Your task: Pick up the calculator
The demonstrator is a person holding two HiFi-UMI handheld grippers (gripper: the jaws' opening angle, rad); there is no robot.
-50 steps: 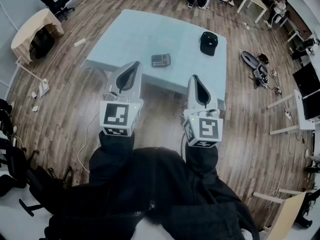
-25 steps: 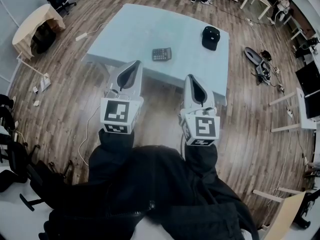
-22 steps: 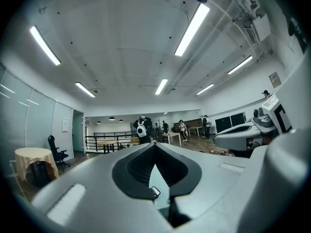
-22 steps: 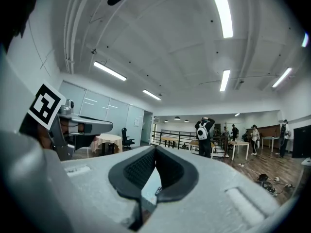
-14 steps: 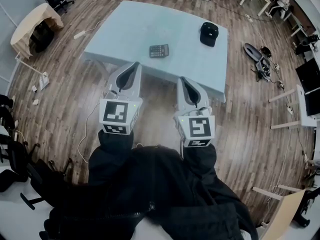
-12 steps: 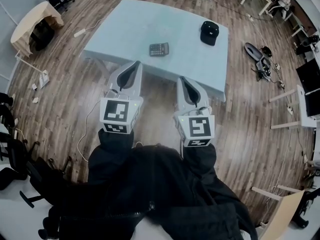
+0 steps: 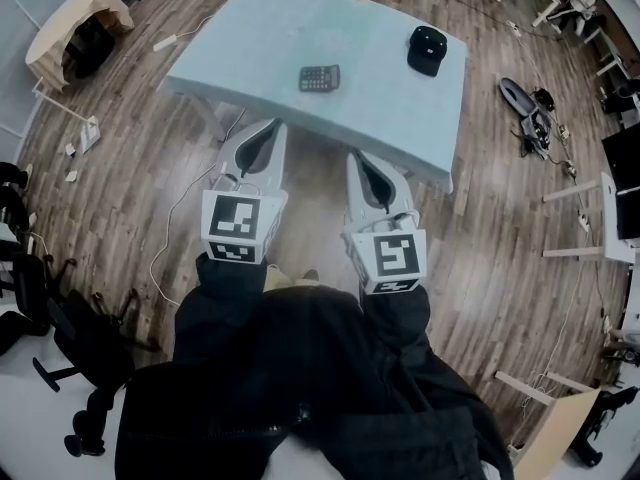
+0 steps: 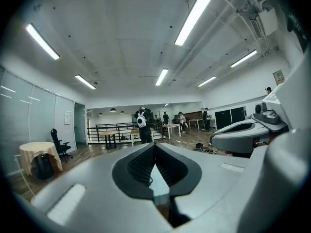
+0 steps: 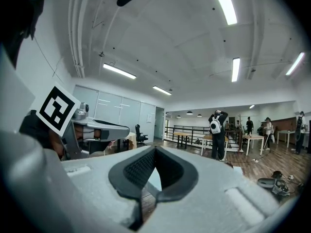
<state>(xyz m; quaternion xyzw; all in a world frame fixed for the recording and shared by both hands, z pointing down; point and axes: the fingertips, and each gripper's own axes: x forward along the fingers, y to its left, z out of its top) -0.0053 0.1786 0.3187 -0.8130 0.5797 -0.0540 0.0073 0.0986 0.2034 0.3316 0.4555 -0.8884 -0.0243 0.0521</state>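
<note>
A dark calculator (image 7: pixel 320 78) lies flat on the pale blue table (image 7: pixel 260 38), near its front edge, in the head view. My left gripper (image 7: pixel 270 124) and right gripper (image 7: pixel 353 155) hang side by side over the wooden floor, short of the table's front edge and well apart from the calculator. Both are shut with nothing between the jaws. In the left gripper view the left gripper (image 8: pixel 154 145) points level across the room, its jaw tips meeting. The right gripper (image 9: pixel 155 149) looks the same in its own view. Neither gripper view shows the calculator.
A black cap (image 7: pixel 427 50) sits at the table's far right. A cloth-covered round table (image 7: pixel 75 18) stands at upper left, black office chairs (image 7: pixel 30 298) at left, a white cable (image 7: pixel 165 258) on the floor, and gear (image 7: pixel 530 118) on the floor at right. A person with a backpack (image 8: pixel 141 125) stands far off.
Both grippers have sunk a little, and the right one has drifted left in the head view. The table and calculator now sit higher in that view. The jaws stay shut.
</note>
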